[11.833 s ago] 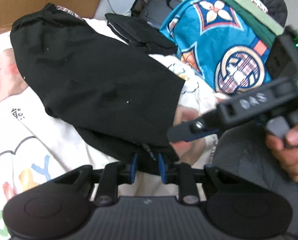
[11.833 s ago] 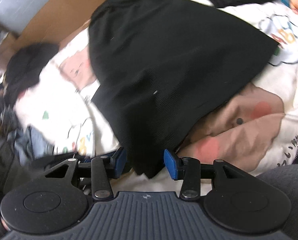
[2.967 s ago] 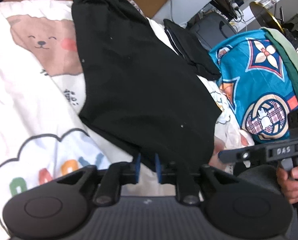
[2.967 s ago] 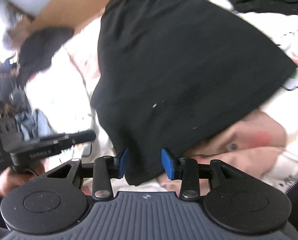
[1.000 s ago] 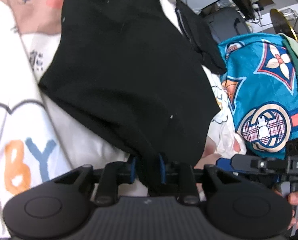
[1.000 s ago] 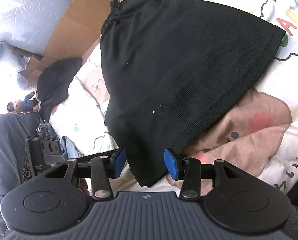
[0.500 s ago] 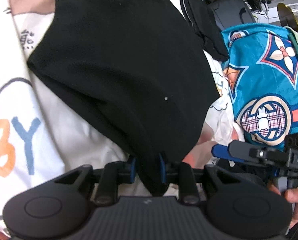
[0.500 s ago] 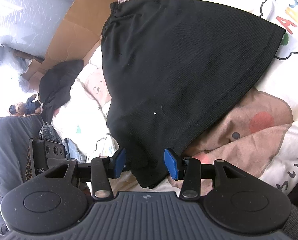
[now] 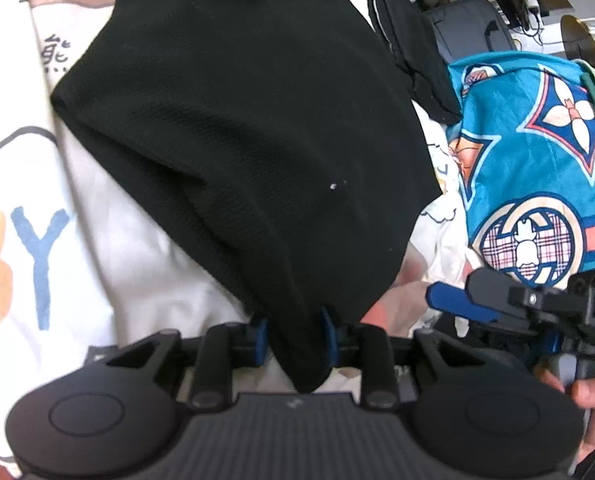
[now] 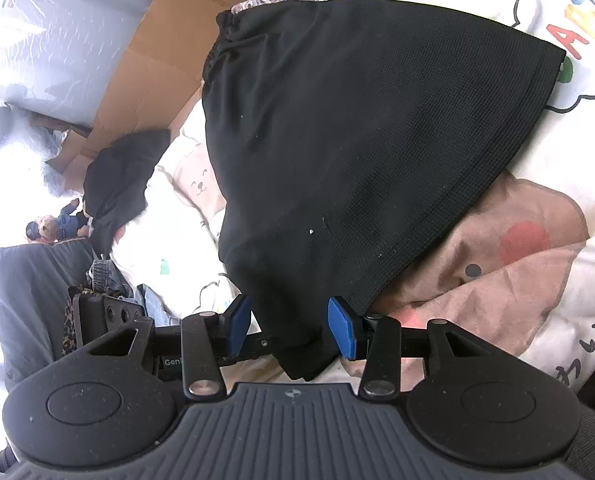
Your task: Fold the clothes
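Note:
A black knit garment [image 9: 237, 120] with an elastic waistband at its far end [image 10: 225, 28] lies spread on white cartoon-print bedding [image 9: 129, 260]. My left gripper [image 9: 294, 338] has one near corner of it between its blue pads. Those jaws are opening, and the cloth still fills the gap and hangs below them. My right gripper [image 10: 289, 328] is shut on the other near corner of the black garment [image 10: 357, 140], bunched between its pads. In the left wrist view the right gripper's blue finger [image 9: 457, 304] shows at the right, beside the cloth's edge.
A teal patterned cloth [image 9: 537, 140] lies heaped on the right, with a folded black garment [image 9: 409, 52] behind it. Cardboard [image 10: 157, 60] and a dark clothes pile [image 10: 117, 176] lie beyond the bedding [image 10: 517, 272]. A person's hand [image 9: 589, 400] grips the right handle.
The left gripper's pads have spread slightly around the black corner, and its view has drifted a little closer over the garment. The right gripper and its corner have stayed put.

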Demonstrator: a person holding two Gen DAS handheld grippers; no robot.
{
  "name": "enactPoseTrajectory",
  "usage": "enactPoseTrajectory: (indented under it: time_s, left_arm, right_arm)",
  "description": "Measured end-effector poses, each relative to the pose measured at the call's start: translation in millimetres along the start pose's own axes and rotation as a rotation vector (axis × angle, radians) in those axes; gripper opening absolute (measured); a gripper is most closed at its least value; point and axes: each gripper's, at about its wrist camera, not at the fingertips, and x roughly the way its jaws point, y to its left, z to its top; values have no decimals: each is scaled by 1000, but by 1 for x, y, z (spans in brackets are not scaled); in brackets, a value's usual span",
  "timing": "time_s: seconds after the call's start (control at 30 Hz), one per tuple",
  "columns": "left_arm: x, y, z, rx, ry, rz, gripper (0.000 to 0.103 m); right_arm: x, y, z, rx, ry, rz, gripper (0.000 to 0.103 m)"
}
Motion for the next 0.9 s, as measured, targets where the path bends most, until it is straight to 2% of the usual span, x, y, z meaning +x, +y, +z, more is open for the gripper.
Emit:
enactPoseTrajectory:
  time_s: [0.17,0.2,0.33,0.4,0.57,0.67,0.83,0.9]
  left_arm:
    - [0,1,-1,-4,-8,-9,27]
    - [0,0,-2,9,-8,-8,17]
    - [-3,8,-6,-17,-21,-30,7]
    - [-5,8,-8,-8,-30,-40,6]
    - [-10,7,-6,0,4,-38,6]
    - [-15,6,-4,16,7,-35,5]
    - [-20,6,-5,26,2,-34,5]
    - [-22,6,-6,26,2,-37,5]
  right_arm:
    - [-2,-2,1,21,-19,-5,50]
    - [-2,-3,1,27,-24,-5,50]
    - [-3,-6,2,45,-38,-4,50]
    - [-3,-6,2,49,-41,-5,50]
    - [-5,-9,4,73,-68,-22,50]
    - [-12,-14,5,106,-123,-47,51]
    - [-36,-39,23,188,-243,-34,55]
    - [-43,-50,35,188,-268,-89,55]
